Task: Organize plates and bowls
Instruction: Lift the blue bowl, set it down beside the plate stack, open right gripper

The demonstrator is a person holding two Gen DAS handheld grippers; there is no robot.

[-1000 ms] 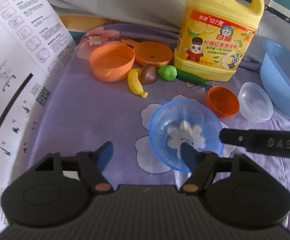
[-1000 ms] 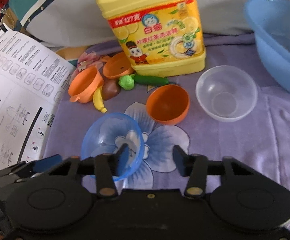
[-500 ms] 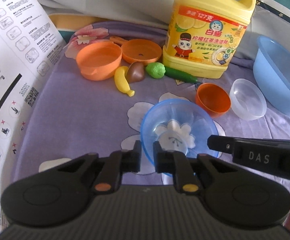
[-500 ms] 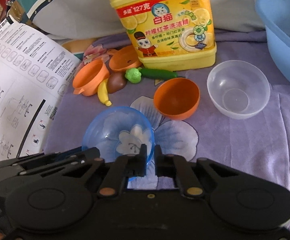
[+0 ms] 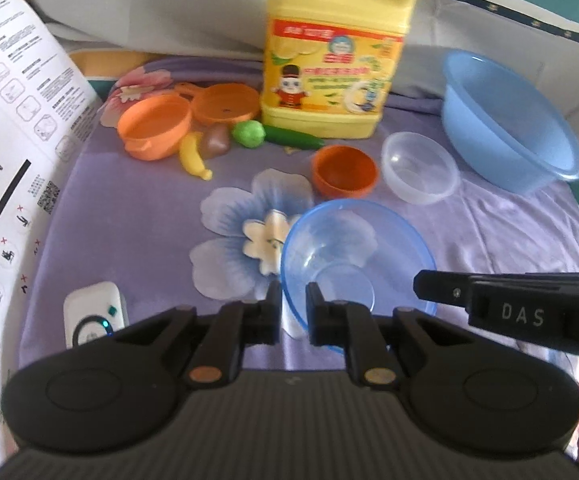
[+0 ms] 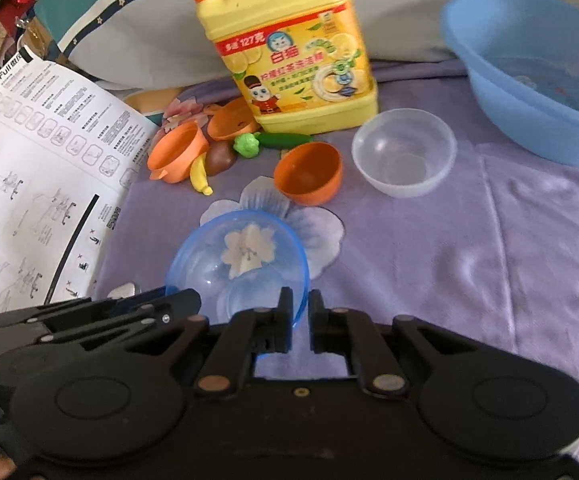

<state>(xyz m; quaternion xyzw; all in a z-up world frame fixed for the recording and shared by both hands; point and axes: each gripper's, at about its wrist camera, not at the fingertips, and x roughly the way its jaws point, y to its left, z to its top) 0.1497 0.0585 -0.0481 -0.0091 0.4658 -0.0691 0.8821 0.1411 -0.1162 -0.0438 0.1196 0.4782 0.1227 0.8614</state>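
A clear blue bowl (image 5: 355, 254) is held over the purple flowered cloth by both grippers. My left gripper (image 5: 293, 306) is shut on its near-left rim. My right gripper (image 6: 300, 312) is shut on its near-right rim; the bowl also shows in the right wrist view (image 6: 237, 258). Behind it stand a small orange bowl (image 5: 344, 170), a clear plastic bowl (image 5: 419, 172) and a large light-blue basin (image 5: 505, 120). An orange bowl with a handle (image 5: 154, 126) and an orange plate (image 5: 227, 103) sit at the back left.
A yellow detergent jug (image 5: 335, 52) stands at the back. Toy banana (image 5: 194, 156), brown toy (image 5: 216, 141), green toy (image 5: 248, 133) and cucumber (image 5: 293, 140) lie before it. An instruction sheet (image 5: 5, 128) lies left. A small white device (image 5: 93, 312) lies near left.
Both grippers closed from open onto the blue bowl's rim. The bowl has since lifted and shifted right, uncovering the flower print and the white device.
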